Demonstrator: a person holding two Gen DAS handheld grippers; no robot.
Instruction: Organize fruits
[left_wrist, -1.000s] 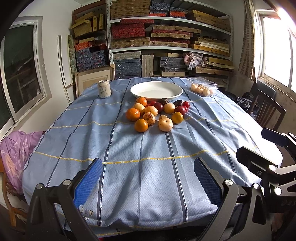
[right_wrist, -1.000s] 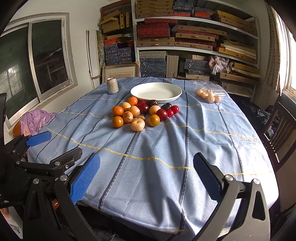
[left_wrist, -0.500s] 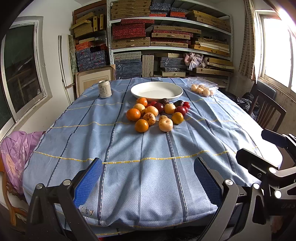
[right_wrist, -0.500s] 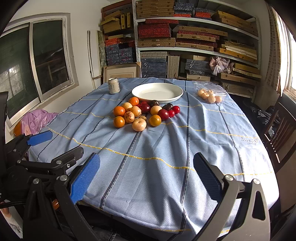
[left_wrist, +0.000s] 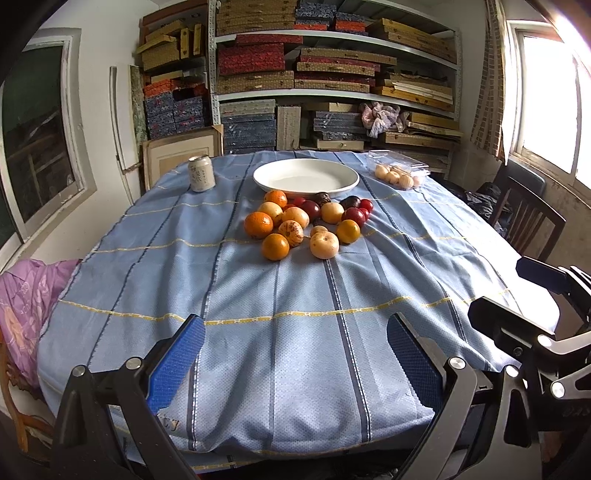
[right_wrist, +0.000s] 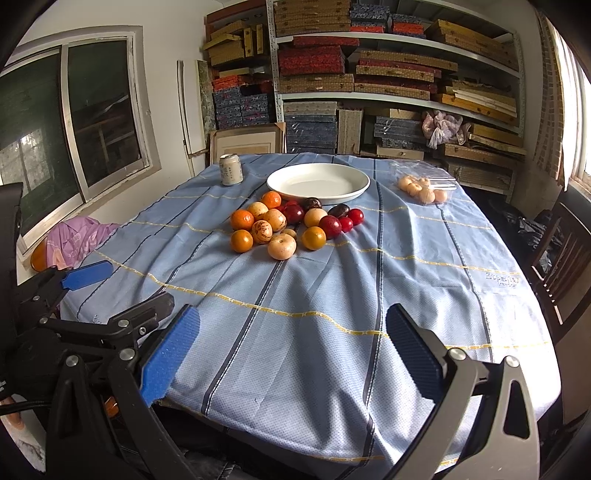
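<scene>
The heap of fruit sits mid-bench, touching the near rim of the white plate, straight ahead of both grippers and well apart from them. The left gripper and right gripper are spread wide, empty; neither looks clearly nearer.

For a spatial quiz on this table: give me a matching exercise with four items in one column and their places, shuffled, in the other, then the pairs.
Items:
1. white plate
2. drink can
3. clear bag of pale fruit
4. pile of loose fruit

Places (left wrist view):
A. far right part of the tablecloth
B. mid-table, just nearer than the plate
C. far left part of the tablecloth
D. far middle, behind the pile

Pairs: 1-D, 2-C, 3-A, 4-B
</scene>
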